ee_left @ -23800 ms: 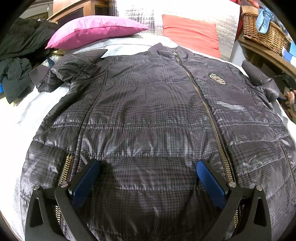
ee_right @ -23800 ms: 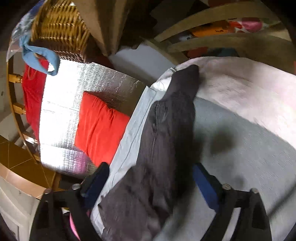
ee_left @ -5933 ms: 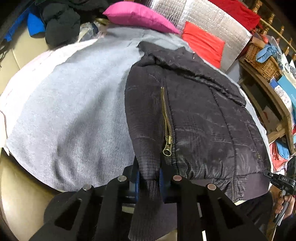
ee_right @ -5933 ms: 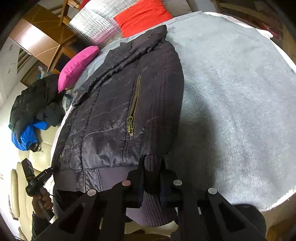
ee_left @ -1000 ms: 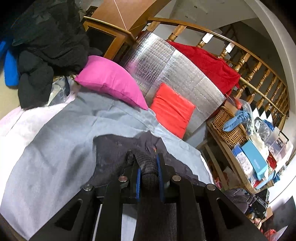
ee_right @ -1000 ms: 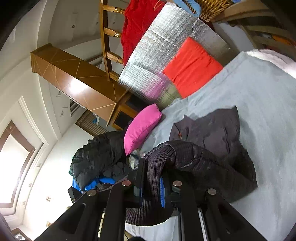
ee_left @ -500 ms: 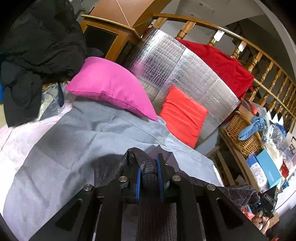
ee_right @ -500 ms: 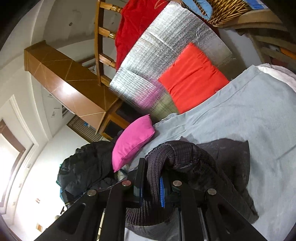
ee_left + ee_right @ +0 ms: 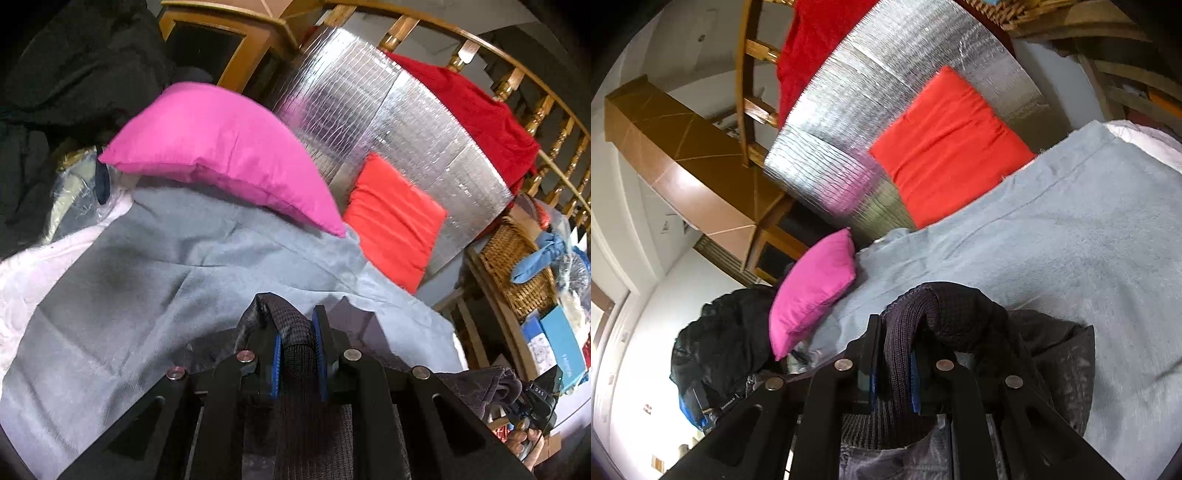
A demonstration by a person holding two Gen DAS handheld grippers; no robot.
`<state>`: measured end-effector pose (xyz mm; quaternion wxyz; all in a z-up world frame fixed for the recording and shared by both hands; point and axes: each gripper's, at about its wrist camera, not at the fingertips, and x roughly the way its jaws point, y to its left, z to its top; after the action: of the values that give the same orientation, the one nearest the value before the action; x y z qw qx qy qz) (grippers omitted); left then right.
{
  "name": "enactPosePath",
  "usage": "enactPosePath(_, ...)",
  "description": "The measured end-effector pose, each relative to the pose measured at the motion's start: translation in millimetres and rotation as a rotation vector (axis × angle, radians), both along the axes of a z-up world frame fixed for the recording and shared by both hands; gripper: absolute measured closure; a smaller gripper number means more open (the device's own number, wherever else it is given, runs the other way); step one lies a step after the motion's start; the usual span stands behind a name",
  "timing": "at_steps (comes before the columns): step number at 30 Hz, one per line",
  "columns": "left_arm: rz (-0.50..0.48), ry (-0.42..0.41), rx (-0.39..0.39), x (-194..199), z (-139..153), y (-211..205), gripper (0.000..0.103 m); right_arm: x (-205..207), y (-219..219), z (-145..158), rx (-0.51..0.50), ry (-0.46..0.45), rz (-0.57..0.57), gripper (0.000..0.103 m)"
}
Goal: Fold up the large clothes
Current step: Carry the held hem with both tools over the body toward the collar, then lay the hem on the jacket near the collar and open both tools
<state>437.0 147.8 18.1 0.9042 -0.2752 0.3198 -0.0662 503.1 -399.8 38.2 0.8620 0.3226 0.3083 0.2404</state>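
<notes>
The dark checked padded jacket (image 9: 476,384) hangs lifted by its ribbed hem over the grey bed cover (image 9: 155,273). My left gripper (image 9: 295,334) is shut on one corner of the knitted hem (image 9: 297,365), which fills the gap between the blue pads. In the right wrist view, my right gripper (image 9: 894,345) is shut on the other hem corner (image 9: 897,358); the rest of the jacket (image 9: 1052,354) drapes down to the right onto the grey bed cover (image 9: 1052,240). Most of the jacket is hidden under the grippers.
A pink pillow (image 9: 221,155) and a red cushion (image 9: 395,218) lean on a silver quilted panel (image 9: 388,110) at the bed's head. Dark clothes (image 9: 55,81) are piled at the left. A wicker basket (image 9: 517,254) and shelves stand at the right. A hand (image 9: 524,439) holds the other gripper.
Both grippers have carried the hem forward toward the pillows, which now look larger and nearer. Less of the jacket shows on the cover ahead. The grips are unchanged.
</notes>
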Motion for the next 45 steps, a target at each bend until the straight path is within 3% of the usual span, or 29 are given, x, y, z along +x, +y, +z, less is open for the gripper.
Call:
enactPosePath(12,0.024,0.104,0.007,52,-48,-5,0.087,63,3,-53,-0.044,0.117,-0.031,0.090)
enactPosePath(27,0.052,0.186,0.050,88,-83,-10,0.086,102,9,-90,-0.087,0.193,-0.065,0.090)
enactPosePath(33,0.084,0.216,0.004,96,-88,-8,0.081,110,3,-112,-0.008,0.269,-0.106,0.088)
enactPosePath(38,0.095,0.215,-0.053,93,-79,-1,0.064,109,2,-112,0.023,0.280,-0.117,0.083)
enactPosePath(39,0.117,0.201,-0.045,90,-75,1,0.048,109,2,-110,0.025,0.279,-0.116,0.081)
enactPosePath(40,0.158,0.184,-0.023,87,-70,4,0.023,108,2,-109,0.030,0.280,-0.114,0.076)
enactPosePath(42,0.278,0.117,0.016,73,-56,17,0.014,106,2,-105,0.048,0.271,-0.117,0.055)
enactPosePath(43,0.302,0.093,0.025,68,-50,23,0.014,105,1,-101,0.059,0.259,-0.121,0.034)
enactPosePath(44,0.294,0.085,0.035,66,-46,27,0.014,101,-2,-95,0.067,0.229,-0.138,0.028)
enactPosePath(45,0.276,0.081,0.048,65,-44,29,0.014,97,-5,-89,0.056,0.206,-0.156,0.028)
